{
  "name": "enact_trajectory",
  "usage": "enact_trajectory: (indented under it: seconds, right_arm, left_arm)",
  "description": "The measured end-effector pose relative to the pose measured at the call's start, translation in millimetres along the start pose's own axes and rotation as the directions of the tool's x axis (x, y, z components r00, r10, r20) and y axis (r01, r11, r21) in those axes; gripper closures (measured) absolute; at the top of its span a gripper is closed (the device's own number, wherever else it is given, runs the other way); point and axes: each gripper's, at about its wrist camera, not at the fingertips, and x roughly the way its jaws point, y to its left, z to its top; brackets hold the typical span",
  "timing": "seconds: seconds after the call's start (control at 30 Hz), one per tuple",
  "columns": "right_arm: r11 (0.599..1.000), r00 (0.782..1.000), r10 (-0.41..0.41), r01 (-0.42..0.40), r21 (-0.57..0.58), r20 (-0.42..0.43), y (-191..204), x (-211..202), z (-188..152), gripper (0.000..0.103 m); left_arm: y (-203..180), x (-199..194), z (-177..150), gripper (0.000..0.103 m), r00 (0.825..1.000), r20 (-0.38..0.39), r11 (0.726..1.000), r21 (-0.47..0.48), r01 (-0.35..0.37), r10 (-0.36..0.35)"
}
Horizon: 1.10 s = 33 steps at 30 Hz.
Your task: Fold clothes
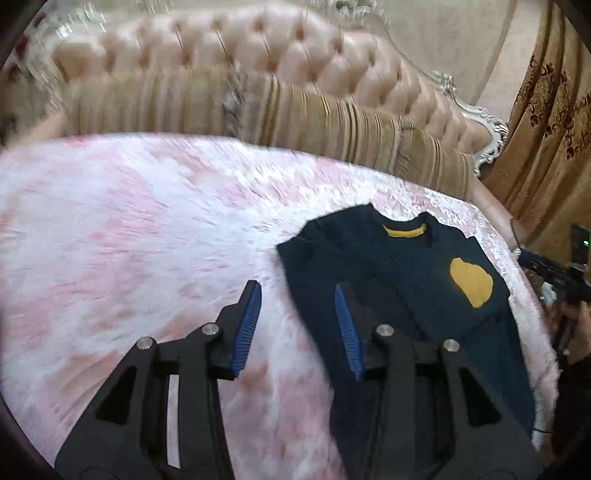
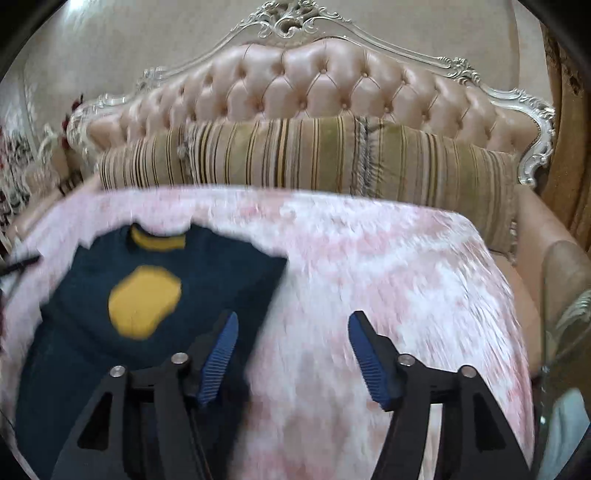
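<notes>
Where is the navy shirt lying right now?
The navy shirt lies flat on the pink blanket, right of centre in the left wrist view and at lower left in the right wrist view, collar toward the striped pillows.

Left wrist: looked forward from left of the shirt [image 1: 402, 280].
Right wrist: looked forward from its right.
Shared: shirt [image 2: 147, 295], headboard [image 2: 314, 88].

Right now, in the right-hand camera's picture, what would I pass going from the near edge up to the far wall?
Right gripper, open over the bed → pink fluffy blanket → striped pillows → tufted pink headboard → its carved silver crest.
</notes>
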Motion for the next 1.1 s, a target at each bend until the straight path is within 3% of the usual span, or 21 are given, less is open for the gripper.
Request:
enact_trajectory:
  seconds: [0.17,0.23,0.3,0.5,0.6,0.7,0.77,0.83,0.93,1.03,1.1]
  right_arm:
    - [0.999,0.998,0.036,-0.036,-0.008,-0.059,2.9,47.2,22.9,0.033]
    - [0.999,0.996,0.050,-0.050,-0.005,-0.069,2.9,60.4,26.8,0.033]
    - [0.998,0.995,0.057,-0.058,-0.012,-0.080,3.1,68.3,26.9,0.032]
    - [1.000,0.997,0.029,-0.030,-0.009,-0.077,-6.2,80.9,30.8,0.030]
    - [0.999,0.997,0.025,-0.027,-0.030,-0.070,-4.5,83.9,40.1,0.030]
    - [0.995,0.996,0.056,-0.062,-0.074,-0.076,1.9,88.9,55.5,0.030]
    - [0.988,0.991,0.083,-0.096,-0.121,-0.107,9.8,98.5,64.5,0.030]
    - [0.978,0.986,0.090,-0.114,-0.175,-0.143,18.0,109.2,70.0,0.030]
    - [0.953,0.969,0.129,-0.179,-0.243,-0.208,27.6,124.7,67.4,0.028]
    - [0.947,0.958,0.158,-0.216,-0.239,-0.240,25.9,135.5,62.5,0.027]
    - [0.943,0.952,0.175,-0.235,-0.235,-0.250,24.5,139.1,60.1,0.025]
  left_arm:
    - [11.9,53.7,23.8,0.060,0.997,-0.073,0.999,-0.040,0.029,-0.032]
    - [13.0,57.9,22.1,0.070,0.996,-0.085,0.999,-0.037,0.037,-0.040]
    - [10.3,57.6,20.0,0.093,0.994,-0.085,0.998,-0.017,0.062,-0.063]
    - [6.9,57.5,15.4,0.092,0.996,-0.092,1.000,0.004,0.008,-0.007]
    - [8.9,46.2,20.0,0.084,0.997,-0.083,1.000,0.001,0.001,-0.001]
    - [7.7,27.9,34.3,0.084,1.000,-0.007,0.998,0.050,-0.026,0.027]
    - [7.1,27.9,44.2,0.082,0.999,0.030,0.997,0.072,0.021,-0.023]
    - [2.0,45.4,51.4,0.080,0.997,-0.004,0.990,0.124,0.074,-0.074]
    - [-5.7,71.8,54.6,0.079,0.993,-0.077,0.979,0.180,0.098,-0.086]
    - [-12.7,88.6,53.6,0.077,0.987,-0.126,0.969,0.213,0.127,-0.101]
    - [-15.5,97.8,51.9,0.070,0.982,-0.156,0.967,0.216,0.137,-0.104]
